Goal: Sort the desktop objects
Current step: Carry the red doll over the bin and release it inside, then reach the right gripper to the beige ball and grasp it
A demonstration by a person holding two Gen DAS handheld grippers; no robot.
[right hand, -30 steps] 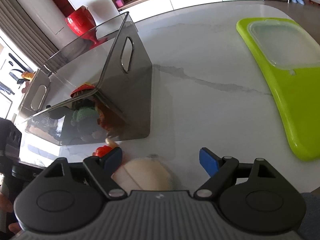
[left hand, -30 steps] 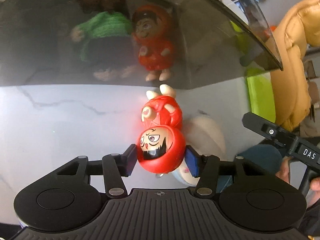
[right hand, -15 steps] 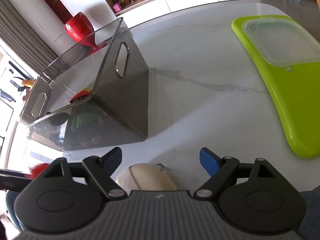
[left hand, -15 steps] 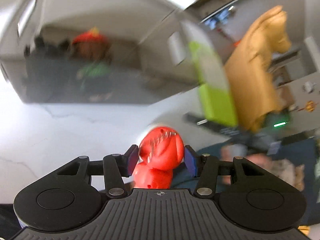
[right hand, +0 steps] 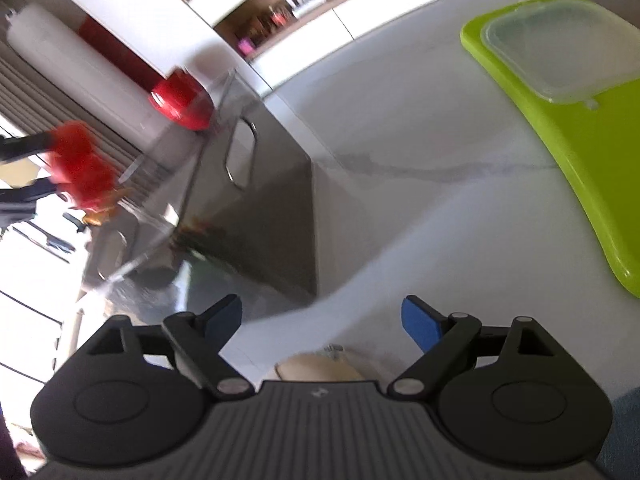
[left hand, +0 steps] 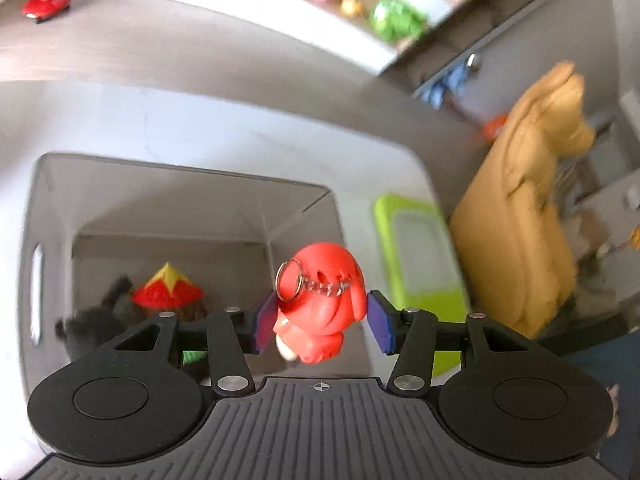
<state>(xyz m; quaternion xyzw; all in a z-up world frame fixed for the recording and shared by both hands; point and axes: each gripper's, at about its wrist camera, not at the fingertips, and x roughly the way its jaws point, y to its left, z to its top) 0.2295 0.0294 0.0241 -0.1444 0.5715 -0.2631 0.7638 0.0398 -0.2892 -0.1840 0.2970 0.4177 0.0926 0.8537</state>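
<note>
White marbled tabletop, smoked clear bin on it. Left tool closing on red figurine, held above the bin's open mouth, near corner. Right tool wide open, empty; cream object directly below it.

The left gripper has lifted the red keychain figure off the marble tabletop; it now hangs between the closing jaws above the open smoky bin. The right gripper's jaws are opening slightly.
</note>
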